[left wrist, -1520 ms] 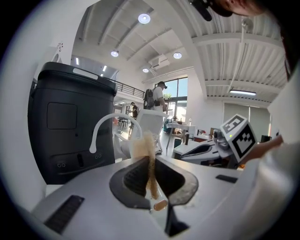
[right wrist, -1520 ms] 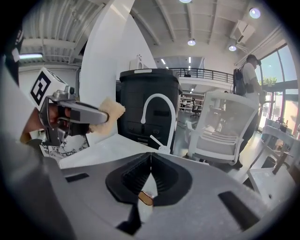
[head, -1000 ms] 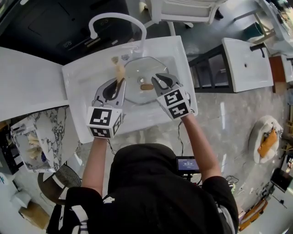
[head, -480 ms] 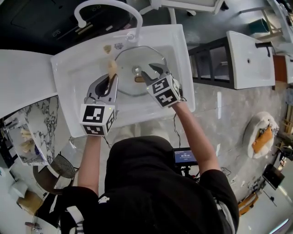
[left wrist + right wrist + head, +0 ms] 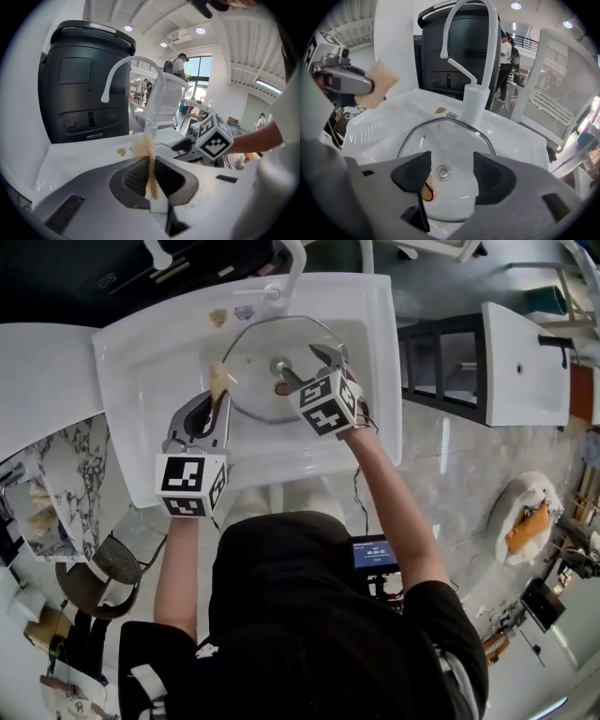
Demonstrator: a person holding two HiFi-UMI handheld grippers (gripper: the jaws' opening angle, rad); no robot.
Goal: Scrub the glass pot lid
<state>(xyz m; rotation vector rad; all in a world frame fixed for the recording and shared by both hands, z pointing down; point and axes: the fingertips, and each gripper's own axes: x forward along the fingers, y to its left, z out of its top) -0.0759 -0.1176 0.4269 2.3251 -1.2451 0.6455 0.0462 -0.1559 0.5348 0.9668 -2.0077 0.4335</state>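
A round glass pot lid (image 5: 251, 360) (image 5: 440, 136) lies in the white sink (image 5: 141, 362), its metal knob (image 5: 279, 365) (image 5: 442, 173) facing up. My right gripper (image 5: 305, 367) (image 5: 450, 176) hovers just over the lid. Its jaws have just been opening and stand open either side of the knob, pressing on nothing. A copper-coloured piece (image 5: 426, 191) shows under the left pad. My left gripper (image 5: 214, 399) (image 5: 151, 180) is shut on a tan sponge (image 5: 218, 381) (image 5: 149, 154) (image 5: 377, 82), held above the basin at the lid's left edge.
A white arched faucet (image 5: 281, 292) (image 5: 480, 101) rises at the sink's back edge, a tall black unit (image 5: 84, 84) behind it. White counter (image 5: 37, 381) lies left of the sink, a black rack (image 5: 441, 362) and another white basin (image 5: 525, 362) to the right.
Both grippers have come down toward the basin. The right gripper's jaws have spread from nearly shut to open over the lid's knob. The left gripper still holds the sponge.
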